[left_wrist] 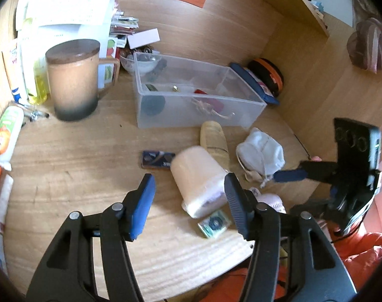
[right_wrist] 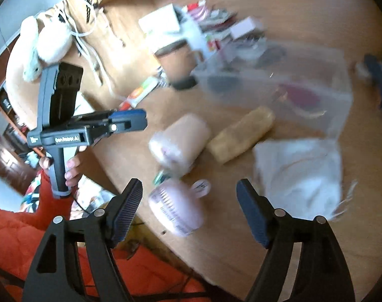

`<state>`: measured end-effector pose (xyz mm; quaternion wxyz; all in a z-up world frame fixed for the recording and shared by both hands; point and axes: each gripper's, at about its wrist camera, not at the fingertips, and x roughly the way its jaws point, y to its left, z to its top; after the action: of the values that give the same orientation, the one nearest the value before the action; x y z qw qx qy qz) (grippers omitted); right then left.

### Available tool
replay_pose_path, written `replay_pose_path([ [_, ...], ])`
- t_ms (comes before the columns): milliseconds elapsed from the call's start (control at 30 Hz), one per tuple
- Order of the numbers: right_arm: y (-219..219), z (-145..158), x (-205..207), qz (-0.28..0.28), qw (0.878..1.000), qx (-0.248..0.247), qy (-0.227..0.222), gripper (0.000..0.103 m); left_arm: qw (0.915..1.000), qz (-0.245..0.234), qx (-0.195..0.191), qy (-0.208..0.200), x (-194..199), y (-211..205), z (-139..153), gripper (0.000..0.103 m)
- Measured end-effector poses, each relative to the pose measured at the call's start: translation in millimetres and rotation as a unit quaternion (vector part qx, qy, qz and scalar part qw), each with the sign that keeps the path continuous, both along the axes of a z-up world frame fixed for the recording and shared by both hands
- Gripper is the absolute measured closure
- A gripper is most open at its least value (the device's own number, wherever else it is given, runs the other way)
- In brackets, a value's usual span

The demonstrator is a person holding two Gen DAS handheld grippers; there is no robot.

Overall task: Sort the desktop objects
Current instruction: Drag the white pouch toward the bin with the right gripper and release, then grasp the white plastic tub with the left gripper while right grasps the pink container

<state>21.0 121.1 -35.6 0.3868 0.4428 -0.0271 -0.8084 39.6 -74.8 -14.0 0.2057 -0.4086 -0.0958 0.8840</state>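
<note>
We see a wooden surface (left_wrist: 77, 156) crowded with things. Largest is a clear plastic bin (left_wrist: 191, 95) at the back, holding small odds and ends, with a tan lidded mug (left_wrist: 73, 80) left of it. In front of the bin lie a white cloth pouch (left_wrist: 261, 153), a peach-coloured jar (left_wrist: 198, 178) on its side, a tan ribbed roll (left_wrist: 213, 141) touching the jar, a pink tub (right_wrist: 176, 206), a small dark packet (left_wrist: 157, 159) and a folded green note (left_wrist: 213, 225).

Readable writing: "GenRobot.AI" on the left hand-held gripper's body; the tub's label is too blurred to read.

The left hand-held gripper (left_wrist: 188, 206) is spread, empty, its right finger just beside the jar. The right hand-held gripper (right_wrist: 189, 214) is spread wide, empty, the pink tub between its fingers, untouched.
</note>
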Motion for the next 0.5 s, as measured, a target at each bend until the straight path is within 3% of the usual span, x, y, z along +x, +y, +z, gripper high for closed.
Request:
replay_pose_path([
  [167,-12.3,-21.8,9.9,0.01,1.0,0.015,-0.019,0.029,0.9999,-0.012,0.011,-0.003,7.7,9.1,-2.3,0.04],
  [267,-20.2,-29.0,13.3,-0.008,0.998,0.06,0.01,0.03,0.9997,-0.02,0.011,-0.007,5.7,19.2,-4.3,0.04],
  [367,-23.5,-31.6,14.0,-0.02,0.995,0.091,0.036,0.041,0.9995,-0.029,0.007,-0.009,1.6,31.8,-5.2,0.04],
  [500,-26.2,-27.8,19.6,-0.028,0.989,0.126,0.073,0.041,0.9995,-0.03,-0.013,0.004,-1.4,45.7,-4.5,0.033],
])
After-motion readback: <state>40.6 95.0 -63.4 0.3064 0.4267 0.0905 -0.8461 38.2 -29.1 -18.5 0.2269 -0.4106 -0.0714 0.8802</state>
